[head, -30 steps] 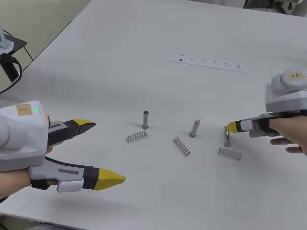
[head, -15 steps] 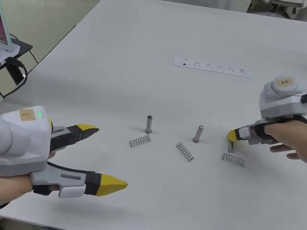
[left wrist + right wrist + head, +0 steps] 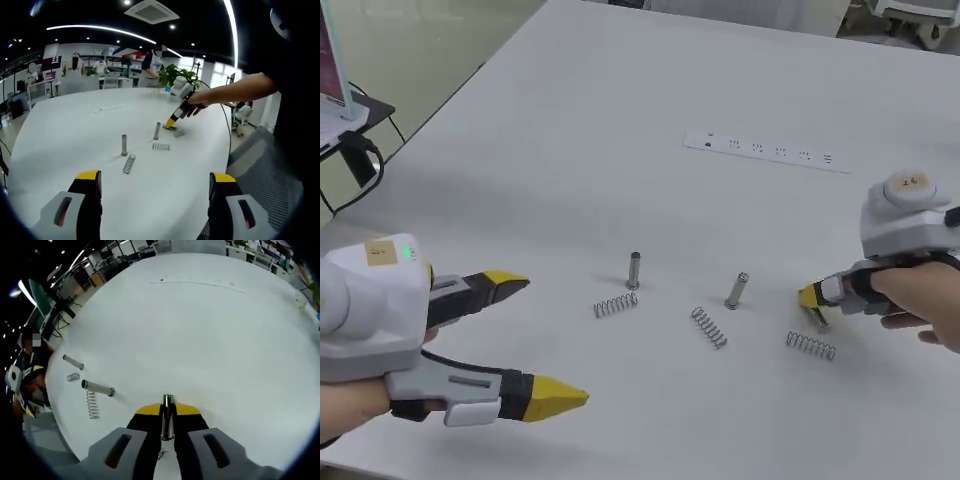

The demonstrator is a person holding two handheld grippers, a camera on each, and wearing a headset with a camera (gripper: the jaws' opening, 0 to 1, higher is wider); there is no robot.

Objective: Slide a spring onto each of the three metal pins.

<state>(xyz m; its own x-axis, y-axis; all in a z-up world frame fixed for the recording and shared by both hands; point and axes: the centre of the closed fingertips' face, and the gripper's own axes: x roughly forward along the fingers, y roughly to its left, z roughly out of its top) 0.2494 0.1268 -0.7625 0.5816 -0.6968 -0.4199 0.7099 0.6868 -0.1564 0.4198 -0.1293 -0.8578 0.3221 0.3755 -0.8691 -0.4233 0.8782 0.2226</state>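
Now R gripper (image 3: 168,410) clamps pin (image 3: 167,424)

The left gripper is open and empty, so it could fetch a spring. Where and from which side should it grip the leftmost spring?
Probably across the middle coils of the leftmost spring, coming down from the near side with the open left gripper. It lies flat, and a pin stands upright just behind it.
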